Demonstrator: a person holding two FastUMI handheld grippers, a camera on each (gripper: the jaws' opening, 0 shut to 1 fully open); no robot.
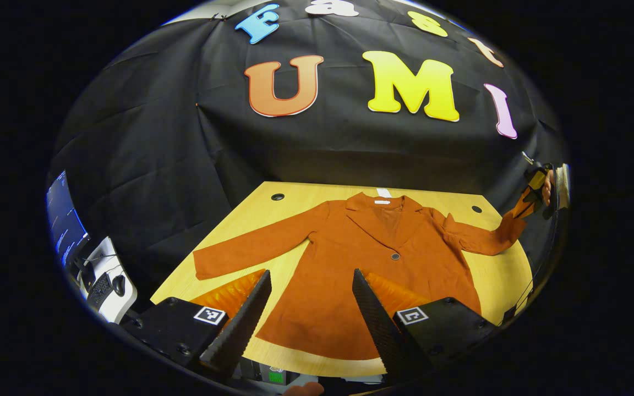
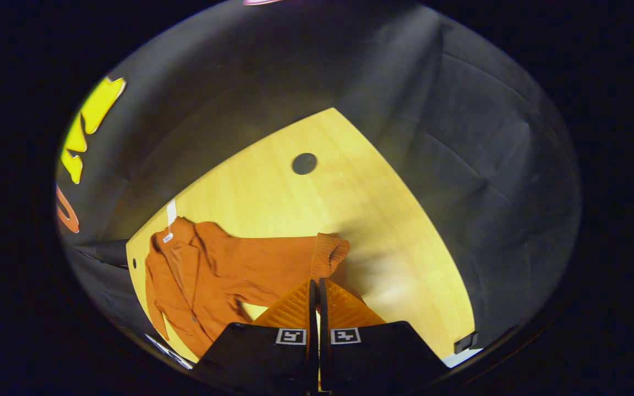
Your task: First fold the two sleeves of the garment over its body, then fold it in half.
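— Where's the coat [image 1: 361, 258]?
— Flat on the table [image 1: 273, 217], just ahead of the left tool [image 1: 309, 308], whose fingers stand apart.
— And the right tool [image 2: 315, 289]?
— Pinched closed on the sleeve cuff [image 2: 328, 254], lifting it.

surface: wooden table [image 1: 289, 214] | load: orange coat [image 1: 361, 264] is spread flat ahead of the left gripper [image 1: 309, 308]
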